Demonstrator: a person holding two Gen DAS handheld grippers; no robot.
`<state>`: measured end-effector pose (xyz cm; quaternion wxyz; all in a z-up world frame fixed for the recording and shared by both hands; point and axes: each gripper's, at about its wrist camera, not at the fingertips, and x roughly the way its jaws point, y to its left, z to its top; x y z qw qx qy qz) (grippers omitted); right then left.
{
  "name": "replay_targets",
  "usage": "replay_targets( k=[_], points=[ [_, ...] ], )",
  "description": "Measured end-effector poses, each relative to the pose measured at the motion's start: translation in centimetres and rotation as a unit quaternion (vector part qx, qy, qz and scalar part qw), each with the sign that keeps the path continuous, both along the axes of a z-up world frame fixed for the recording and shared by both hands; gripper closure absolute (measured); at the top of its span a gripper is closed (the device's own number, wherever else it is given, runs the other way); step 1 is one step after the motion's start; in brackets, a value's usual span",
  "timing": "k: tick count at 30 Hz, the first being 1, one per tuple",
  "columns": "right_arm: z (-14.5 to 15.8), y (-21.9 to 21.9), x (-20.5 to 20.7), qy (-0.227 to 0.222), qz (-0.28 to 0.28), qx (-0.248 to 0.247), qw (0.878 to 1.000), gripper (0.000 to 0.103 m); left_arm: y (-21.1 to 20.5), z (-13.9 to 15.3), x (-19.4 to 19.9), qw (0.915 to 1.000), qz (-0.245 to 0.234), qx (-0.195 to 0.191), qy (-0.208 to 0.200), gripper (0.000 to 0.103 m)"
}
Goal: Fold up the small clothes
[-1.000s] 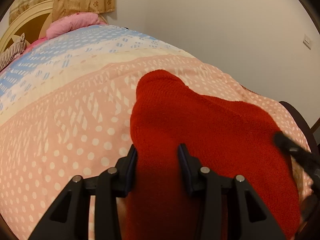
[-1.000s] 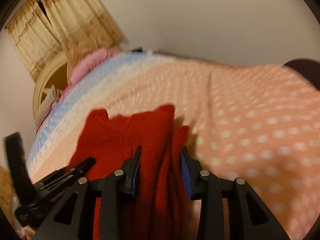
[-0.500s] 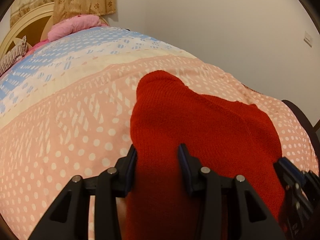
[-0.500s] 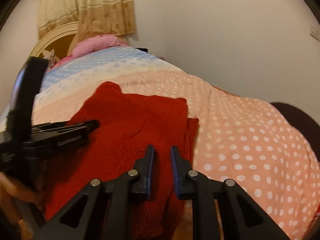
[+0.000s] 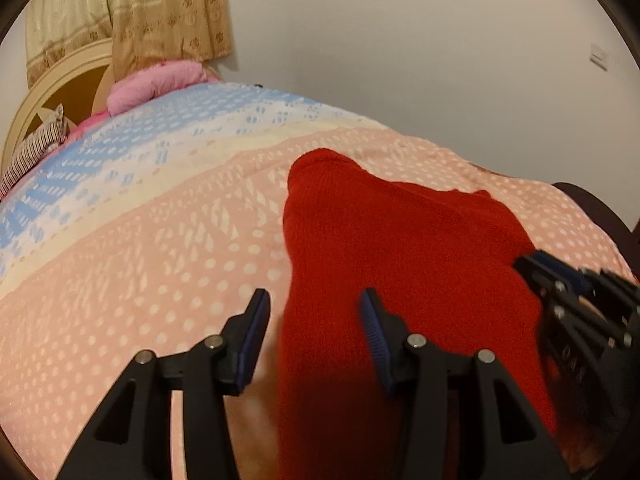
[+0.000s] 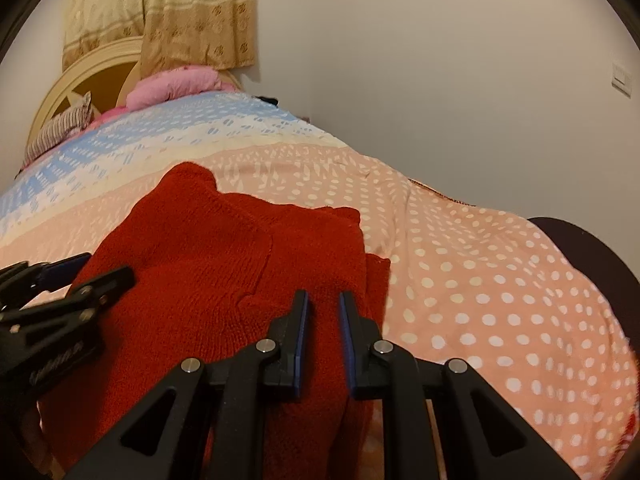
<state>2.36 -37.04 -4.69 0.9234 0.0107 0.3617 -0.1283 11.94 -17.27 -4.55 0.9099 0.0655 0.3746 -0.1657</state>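
Red knit garment (image 5: pixel 400 264) lies on the quilt (image 5: pixel 140 264), long axis toward the headboard (image 6: pixel 84 84). Left gripper (image 5: pixel 316 336) angled down, jaws opening, astride the near edge. Right gripper (image 6: pixel 323 334) angled down, clamped on a fold.

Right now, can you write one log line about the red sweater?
step: folding | red sweater: on dotted bedspread | left gripper: opening, pads off knit | right gripper: pinching sweater's edge

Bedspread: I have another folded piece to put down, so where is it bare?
Bare: bedspread right of the red sweater, and its blue band toward the pink pillow. Crowded: the sweater, under both grippers.
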Motion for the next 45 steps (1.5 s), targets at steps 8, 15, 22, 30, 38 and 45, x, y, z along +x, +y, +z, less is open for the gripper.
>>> replay_targets(
  k=[8,15,22,30,38,45],
  points=[
    [2.6,2.2,-6.9,-0.029,0.001,0.015,0.999,0.086,2.0,0.5,-3.5,1.0,-0.008,-0.005,0.003,0.053],
    [1.5,4.3,-9.0,-0.015,-0.018,0.015,1.0,0.084,3.4,0.4,-6.3,0.9999,-0.015,-0.004,0.002,0.053],
    [-0.2,3.9,-11.8,-0.02,-0.069,0.066,0.995,0.071,4.0,-0.9,-7.5,0.9996,-0.027,0.008,0.009,0.052],
    [-0.4,3.8,-14.3,-0.021,-0.072,0.101,0.992,0.064,5.4,-1.3,-9.1,0.9989,-0.032,0.003,0.034,0.045],
    [1.5,7.2,-17.4,-0.015,-0.081,0.05,0.995,0.054,7.0,-0.6,-12.3,0.9991,-0.024,0.009,0.033,0.036],
    [3.7,9.6,-18.8,-0.03,-0.087,0.063,0.994,0.049,8.7,3.1,-15.6,0.9991,-0.008,0.015,-0.04,0.011]
  ],
)
